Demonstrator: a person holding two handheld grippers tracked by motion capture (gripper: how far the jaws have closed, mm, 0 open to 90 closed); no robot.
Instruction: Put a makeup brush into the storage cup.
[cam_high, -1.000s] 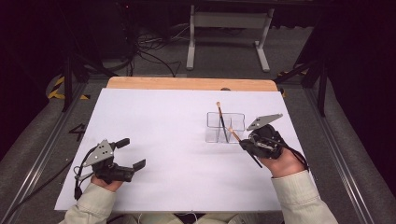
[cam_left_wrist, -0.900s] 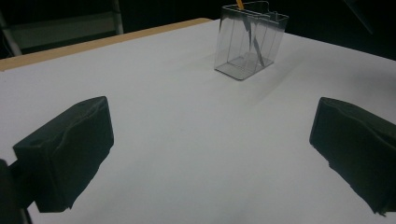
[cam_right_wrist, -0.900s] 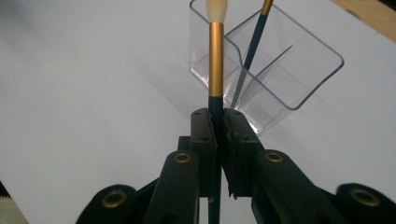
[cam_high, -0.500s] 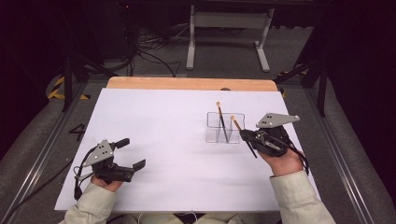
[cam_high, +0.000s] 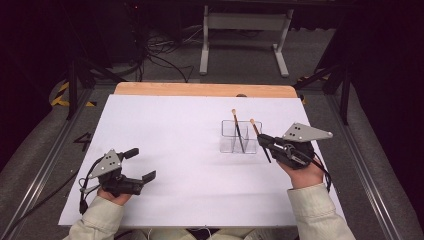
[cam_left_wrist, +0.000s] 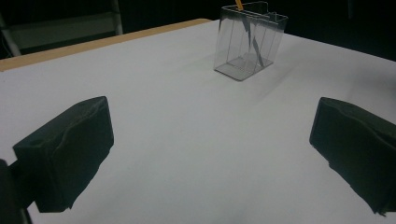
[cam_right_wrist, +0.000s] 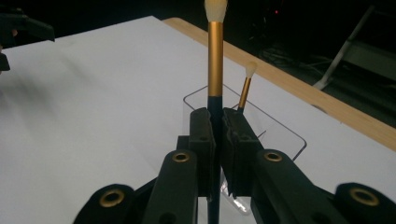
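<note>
- a clear box (cam_high: 241, 136) stands on the white tabletop (cam_high: 190, 130), toward its right half; it serves as the landmark here.
- one brush (cam_high: 237, 131) stands in the box, leaning, its pale tip above the rim.
- the right tool (cam_high: 261, 139) sits just right of the box, held by a hand (cam_high: 300, 172) in a pale sleeve, a grey plate on top.
- its jaws are closed on a second brush (cam_right_wrist: 215, 56): dark handle between the pads, gold ferrule and pale tip rising above them, just beside the box's right wall.
- the left tool (cam_high: 142, 165) lies well apart from the box, far to its left and nearer the person, low over the tabletop.
- its jaws stand wide apart with nothing between them; in the left gripper view the box (cam_left_wrist: 248, 41) sits far ahead of them.
</note>
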